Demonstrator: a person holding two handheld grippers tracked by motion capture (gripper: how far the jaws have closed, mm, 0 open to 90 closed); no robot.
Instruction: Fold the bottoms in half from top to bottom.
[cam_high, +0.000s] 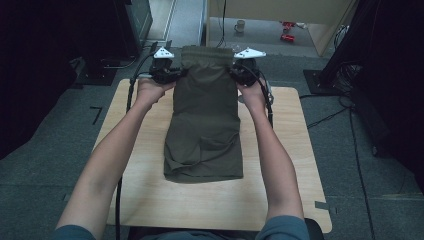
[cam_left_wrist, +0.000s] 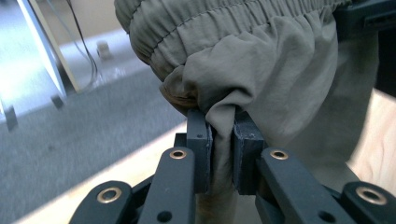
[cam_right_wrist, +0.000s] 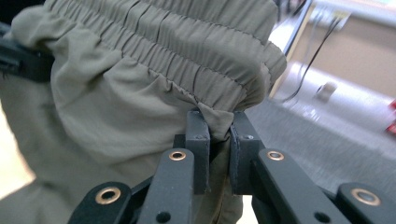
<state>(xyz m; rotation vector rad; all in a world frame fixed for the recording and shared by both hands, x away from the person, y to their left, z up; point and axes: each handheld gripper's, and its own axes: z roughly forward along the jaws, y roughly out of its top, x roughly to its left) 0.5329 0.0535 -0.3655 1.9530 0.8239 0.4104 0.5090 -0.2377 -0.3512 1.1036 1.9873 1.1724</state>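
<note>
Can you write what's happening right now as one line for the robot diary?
item: olive shorts | left tool: shut on waistband side | right tool: shut on other side | waistband lifted, hem on wooden table

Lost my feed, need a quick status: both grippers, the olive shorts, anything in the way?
Left gripper and right gripper: shut on the olive shorts, one each side, just under the waistband. Waistband end raised, leg end on the wooden table. Nothing in the way.

High view looked down on table (cam_high: 150, 200); both gripper views sat close at the shorts' (cam_left_wrist: 261, 60) waistband, shared by all.
</note>
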